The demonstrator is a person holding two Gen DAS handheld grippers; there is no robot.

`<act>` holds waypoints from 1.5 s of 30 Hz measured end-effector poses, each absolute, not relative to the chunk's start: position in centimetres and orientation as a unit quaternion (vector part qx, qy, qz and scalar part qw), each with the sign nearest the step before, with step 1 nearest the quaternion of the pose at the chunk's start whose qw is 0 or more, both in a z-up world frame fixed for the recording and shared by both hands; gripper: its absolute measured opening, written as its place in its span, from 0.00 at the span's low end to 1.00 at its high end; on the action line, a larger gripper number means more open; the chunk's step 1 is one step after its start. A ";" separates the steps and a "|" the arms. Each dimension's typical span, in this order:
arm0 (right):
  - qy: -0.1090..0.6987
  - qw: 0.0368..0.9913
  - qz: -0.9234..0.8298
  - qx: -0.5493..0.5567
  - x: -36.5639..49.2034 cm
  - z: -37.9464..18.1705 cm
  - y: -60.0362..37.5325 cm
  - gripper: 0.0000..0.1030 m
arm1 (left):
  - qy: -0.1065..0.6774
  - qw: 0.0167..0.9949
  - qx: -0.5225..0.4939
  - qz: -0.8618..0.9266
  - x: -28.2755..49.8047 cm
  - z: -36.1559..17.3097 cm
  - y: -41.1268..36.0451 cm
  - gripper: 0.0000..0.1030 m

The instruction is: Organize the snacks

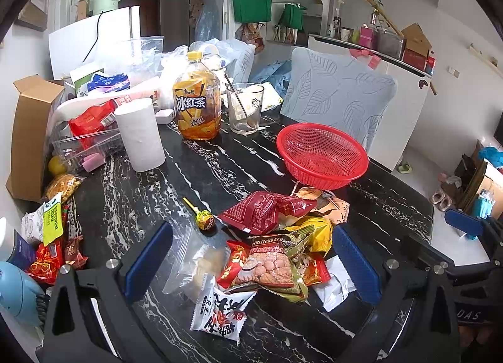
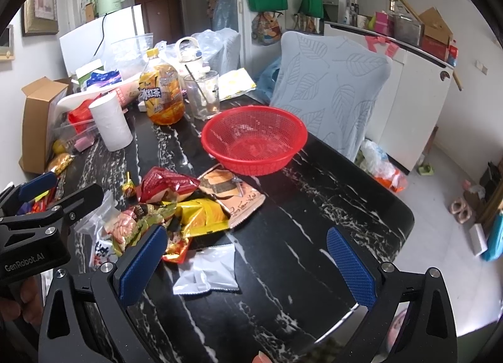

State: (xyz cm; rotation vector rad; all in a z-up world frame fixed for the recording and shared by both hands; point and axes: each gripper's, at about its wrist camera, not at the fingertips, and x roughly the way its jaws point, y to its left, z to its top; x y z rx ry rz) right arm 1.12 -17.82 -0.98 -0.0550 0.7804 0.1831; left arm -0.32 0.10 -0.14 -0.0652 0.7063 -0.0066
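Crinkly foil snack packets (image 1: 276, 246) beside round red mesh basket (image 1: 322, 155); both grippers' jaws wide apart.

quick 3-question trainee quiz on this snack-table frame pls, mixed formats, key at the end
1. True or false: the red basket already holds snack packets.
2. Multiple choice: what stands in the glass cup? A) a straw B) a metal spoon C) a toothbrush
3. Fill in: the lollipop lies on the table to the ____ of the snack pile in the left wrist view.

Note: both the left hand-held gripper and the right hand-held gripper are open and hold nothing.

Key: 1 false (its mesh looks bare); 2 B; 3 left.
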 end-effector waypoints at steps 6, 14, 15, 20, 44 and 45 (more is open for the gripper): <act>0.379 0.921 0.089 -0.025 1.1 -1.1 -17.9 1.00 | 0.346 0.938 -0.028 -0.003 -0.3 -0.2 0.0 1.00; 0.385 0.918 0.095 -0.017 1.2 -1.6 -18.2 1.00 | 0.352 0.936 -0.027 -0.004 -0.1 -0.6 -0.2 1.00; 0.386 0.917 0.095 -0.016 1.3 -1.7 -18.2 1.00 | 0.353 0.935 -0.027 -0.004 0.0 -0.7 -0.3 1.00; 0.396 0.912 0.109 -0.015 1.6 -2.4 -18.2 1.00 | 0.361 0.932 -0.029 -0.009 0.4 -1.5 -0.5 1.00; 0.489 0.848 0.203 -0.021 3.8 -9.4 -15.8 1.00 | 0.380 0.924 -0.035 0.027 0.2 -4.5 0.6 1.00; 0.491 0.847 0.204 -0.024 3.9 -9.7 -15.6 1.00 | 0.380 0.924 -0.036 0.027 0.2 -4.6 0.6 1.00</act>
